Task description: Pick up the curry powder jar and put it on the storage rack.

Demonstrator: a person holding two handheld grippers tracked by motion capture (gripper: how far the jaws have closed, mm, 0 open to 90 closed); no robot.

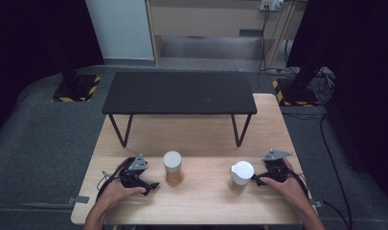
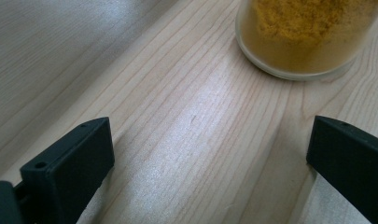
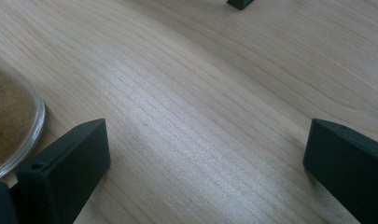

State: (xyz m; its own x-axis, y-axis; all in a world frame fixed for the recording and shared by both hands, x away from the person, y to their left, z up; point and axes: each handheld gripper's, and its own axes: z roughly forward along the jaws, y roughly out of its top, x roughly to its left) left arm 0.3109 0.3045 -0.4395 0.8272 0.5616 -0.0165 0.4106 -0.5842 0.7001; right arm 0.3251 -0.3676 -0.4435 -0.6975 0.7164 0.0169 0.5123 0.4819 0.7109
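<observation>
Left gripper (image 1: 153, 185): gaping wide, gripping nothing, sitting low at lower left of the high view, just left of the left jar (image 1: 173, 175). Right gripper (image 1: 256, 179): likewise gaping and empty, waiting at lower right, just right of the right jar (image 1: 238, 184).

Standing both jars on the bare table (image 1: 201, 143), well apart, near the bottom edge. In the left gripper view, showing the left jar's base (image 2: 308, 42) at upper right, ahead of the jaws and not between them. In the right gripper view, showing the right jar's base (image 3: 9, 126) at the left edge, just beside one jaw, apparently not touching.

Handling, as a judgement: looking like clear glass, so stiff, smooth, probably slippery and breakable if knocked over or dropped. Carrying a fair fill of powder (image 2: 312, 18), so likely weighing somewhat more than an empty jar, with the weight sitting low. Best taking hold across the round body, around or just below the middle, squarely through the centre, avoiding the white lid (image 1: 172, 159), which may turn or lift off. Closing gently and evenly.

Pointing: both standing upright, long axis running vertical, lids facing up toward the high camera, bases resting flat on the wood. Being round, offering no preferred side for the approach.
</observation>
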